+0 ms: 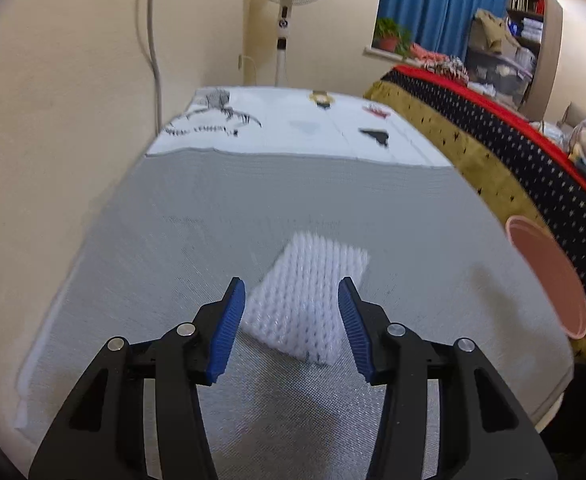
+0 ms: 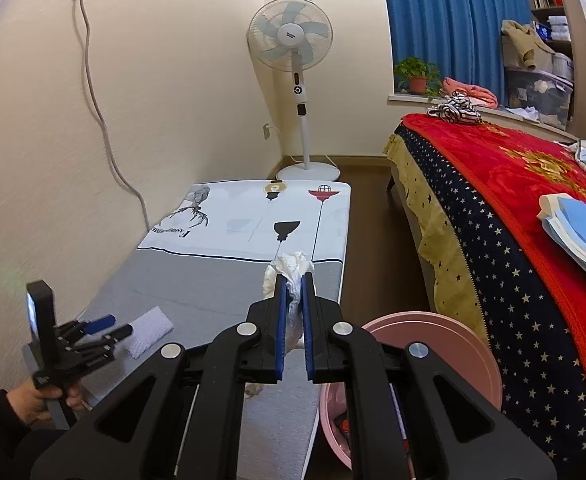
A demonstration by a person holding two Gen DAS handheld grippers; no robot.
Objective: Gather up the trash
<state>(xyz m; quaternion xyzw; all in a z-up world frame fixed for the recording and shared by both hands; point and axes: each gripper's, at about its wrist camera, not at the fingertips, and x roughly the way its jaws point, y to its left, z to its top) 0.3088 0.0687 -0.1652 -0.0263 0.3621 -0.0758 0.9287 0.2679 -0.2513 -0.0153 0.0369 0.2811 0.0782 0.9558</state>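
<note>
A white foam net sleeve (image 1: 309, 296) lies flat on the grey cloth of the low table (image 1: 213, 216). My left gripper (image 1: 291, 292) is open, its blue pads on either side of the sleeve's near end, just above it. In the right wrist view the left gripper (image 2: 113, 326) and the sleeve (image 2: 149, 330) show at the lower left. My right gripper (image 2: 293, 284) is shut on a crumpled white tissue (image 2: 289, 268) and holds it above the table's right edge. A pink bin (image 2: 445, 344) stands just right of it, with some trash inside.
The pink bin (image 1: 549, 276) stands between the table and a bed with a starred blanket (image 2: 513, 260). A wall runs along the table's left side. A standing fan (image 2: 297, 80) is beyond the table's far end. Blue folders (image 2: 581, 236) lie on the bed.
</note>
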